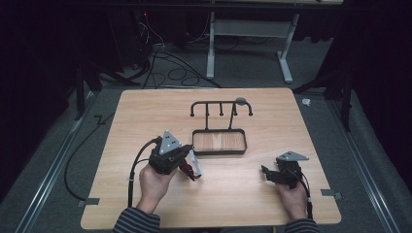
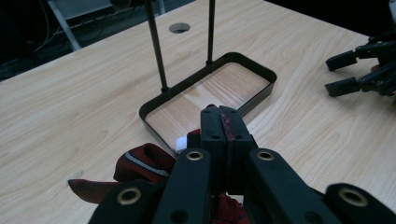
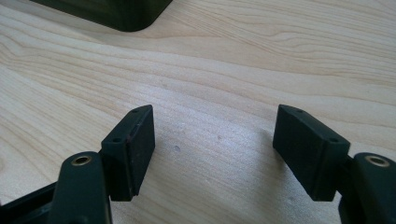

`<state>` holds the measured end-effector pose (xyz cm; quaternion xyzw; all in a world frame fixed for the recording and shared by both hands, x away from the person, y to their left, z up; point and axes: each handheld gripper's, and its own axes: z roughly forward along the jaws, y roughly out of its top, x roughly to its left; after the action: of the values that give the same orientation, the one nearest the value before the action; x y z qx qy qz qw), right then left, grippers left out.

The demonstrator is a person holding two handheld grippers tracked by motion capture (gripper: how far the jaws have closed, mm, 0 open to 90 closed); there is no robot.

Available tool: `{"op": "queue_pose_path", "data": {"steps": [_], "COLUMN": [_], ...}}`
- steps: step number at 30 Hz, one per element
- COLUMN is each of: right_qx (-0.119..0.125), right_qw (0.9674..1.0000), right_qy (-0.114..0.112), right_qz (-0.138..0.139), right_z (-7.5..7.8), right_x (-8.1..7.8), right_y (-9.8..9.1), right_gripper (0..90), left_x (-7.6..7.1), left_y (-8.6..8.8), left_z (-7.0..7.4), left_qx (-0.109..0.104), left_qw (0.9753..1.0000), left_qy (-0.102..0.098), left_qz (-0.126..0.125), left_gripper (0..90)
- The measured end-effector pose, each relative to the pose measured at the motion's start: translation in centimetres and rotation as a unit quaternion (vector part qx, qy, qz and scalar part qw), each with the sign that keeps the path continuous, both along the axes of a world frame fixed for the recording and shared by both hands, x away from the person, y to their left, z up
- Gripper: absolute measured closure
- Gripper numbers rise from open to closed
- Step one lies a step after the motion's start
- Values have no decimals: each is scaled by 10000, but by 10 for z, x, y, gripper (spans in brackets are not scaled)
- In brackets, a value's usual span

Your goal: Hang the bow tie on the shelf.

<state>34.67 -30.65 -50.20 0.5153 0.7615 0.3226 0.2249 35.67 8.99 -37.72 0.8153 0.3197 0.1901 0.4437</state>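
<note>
Between your left gripper's (image 2: 223, 122) closed jaws, the dark red striped cloth (image 2: 140, 164) mostly disappears: its pinched part is hidden between the pads, and the rest runs under the linkage and off the bottom edge of the left gripper view. A small white piece (image 2: 180, 142) just left of those jaws is too covered to identify. In that view your right gripper (image 2: 362, 70) is cut by the right edge. In the right gripper view, the black tray (image 3: 119, 11) beyond the left finger (image 3: 133, 147) shows one corner before the top edge cuts it.
</note>
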Motion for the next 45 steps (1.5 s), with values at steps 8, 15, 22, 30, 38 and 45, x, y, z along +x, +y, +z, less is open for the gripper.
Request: {"op": "queue_pose_path", "data": {"steps": [8, 15, 22, 30, 38, 45], "right_qx": [2, 2, -2, -8, -5, -2], "right_qw": [10000, 10000, 10000, 10000, 10000, 10000], "right_qy": [4, 3, 1, 8, 8, 8], "right_qz": [-4, -2, 7, 9, 11, 12], "right_z": [0, 0, 0, 0, 0, 0], "right_x": [0, 0, 0, 0, 0, 0], "right_y": [0, 0, 0, 0, 0, 0], "right_gripper": [307, 308, 308, 307, 308, 308], "left_x": [7, 12, 20, 27, 35, 40], "left_y": [-8, -16, -23, -32, -39, -43], "left_z": [10, 11, 12, 21, 31, 34], "left_qx": [-157, -167, -248, -327, -377, -412], "left_qw": [9998, 9996, 9992, 9985, 9979, 9976], "left_qy": [-43, -37, -3, -39, -44, -1], "left_qz": [-151, -216, -308, -432, -530, -559], "left_gripper": [894, 893, 893, 893, 894, 894]}}
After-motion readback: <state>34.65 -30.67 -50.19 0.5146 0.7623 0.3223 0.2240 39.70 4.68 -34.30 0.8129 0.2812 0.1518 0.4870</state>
